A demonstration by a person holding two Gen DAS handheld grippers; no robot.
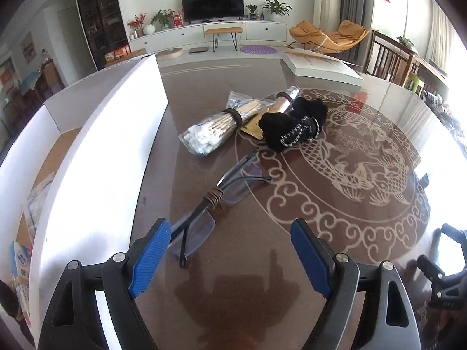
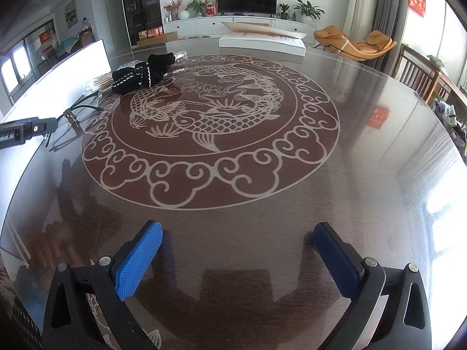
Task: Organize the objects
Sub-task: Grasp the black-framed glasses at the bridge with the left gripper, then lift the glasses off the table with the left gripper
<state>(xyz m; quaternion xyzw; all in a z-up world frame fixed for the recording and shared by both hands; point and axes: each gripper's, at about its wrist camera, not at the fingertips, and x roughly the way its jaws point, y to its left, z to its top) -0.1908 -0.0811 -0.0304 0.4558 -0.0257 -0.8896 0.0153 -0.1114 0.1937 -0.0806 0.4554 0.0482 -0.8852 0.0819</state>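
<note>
— Where are the glasses (image 1: 221,201)?
— On the table (image 1: 262,262), beside the white box (image 1: 116,145); left gripper (image 1: 230,248) wide open, empty.
— Handling?
— Light, fragile; grip the bound bridge.

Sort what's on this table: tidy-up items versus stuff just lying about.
For the job: eyeglasses, bagged chopsticks, black socks, bottle, white box.

Just there: flat white carton; television; orange lounger.
</note>
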